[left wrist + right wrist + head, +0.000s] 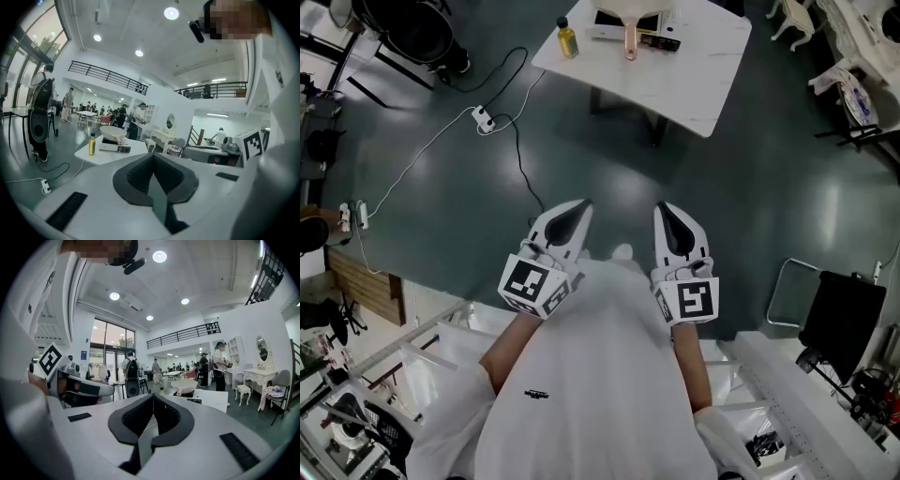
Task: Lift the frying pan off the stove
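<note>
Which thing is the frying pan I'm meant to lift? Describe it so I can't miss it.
Look across the dark floor to the white rectangular table ahead. On its far side a flat stove carries the pale, bowl-shaped frying pan. It alone has a copper-pink handle, pointing back toward the person, unlike the small yellow bottle to its left.

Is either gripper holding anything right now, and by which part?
Nothing is held. The left gripper and right gripper are both shut and empty, well short of the frying pan.
</note>
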Action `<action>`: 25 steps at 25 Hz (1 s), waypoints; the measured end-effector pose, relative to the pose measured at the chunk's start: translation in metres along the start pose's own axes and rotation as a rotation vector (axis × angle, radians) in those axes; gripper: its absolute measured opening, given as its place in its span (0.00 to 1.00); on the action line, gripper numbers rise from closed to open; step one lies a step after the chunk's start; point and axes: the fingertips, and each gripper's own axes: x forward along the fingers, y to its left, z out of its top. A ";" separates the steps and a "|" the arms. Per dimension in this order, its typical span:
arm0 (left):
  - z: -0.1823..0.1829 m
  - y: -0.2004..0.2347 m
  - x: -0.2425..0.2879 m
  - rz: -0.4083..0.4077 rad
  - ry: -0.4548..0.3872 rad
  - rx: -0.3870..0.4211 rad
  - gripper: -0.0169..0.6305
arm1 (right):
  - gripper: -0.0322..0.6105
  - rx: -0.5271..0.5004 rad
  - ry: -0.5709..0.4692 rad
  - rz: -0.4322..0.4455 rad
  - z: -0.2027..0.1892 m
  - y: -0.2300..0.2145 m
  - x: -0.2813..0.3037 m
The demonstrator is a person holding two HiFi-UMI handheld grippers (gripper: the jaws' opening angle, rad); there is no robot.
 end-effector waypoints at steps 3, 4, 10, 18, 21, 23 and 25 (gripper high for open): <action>-0.004 -0.008 0.004 0.006 -0.003 0.003 0.03 | 0.05 0.012 -0.008 0.004 -0.004 -0.011 -0.007; -0.006 -0.009 0.005 0.011 -0.002 0.001 0.03 | 0.05 0.018 -0.007 0.006 -0.006 -0.014 -0.009; -0.008 -0.005 0.013 0.048 -0.010 -0.007 0.03 | 0.05 0.042 -0.019 0.030 -0.009 -0.031 -0.006; 0.003 0.037 0.053 0.055 -0.014 -0.039 0.03 | 0.05 0.057 -0.013 0.038 -0.007 -0.054 0.049; 0.012 0.064 0.084 0.035 -0.018 -0.045 0.03 | 0.05 0.061 -0.004 0.033 -0.007 -0.068 0.084; 0.022 0.086 0.110 0.015 -0.018 -0.043 0.03 | 0.05 0.062 0.001 0.026 -0.006 -0.079 0.115; 0.037 0.111 0.137 -0.005 -0.018 -0.040 0.03 | 0.05 0.067 0.010 0.014 -0.002 -0.094 0.150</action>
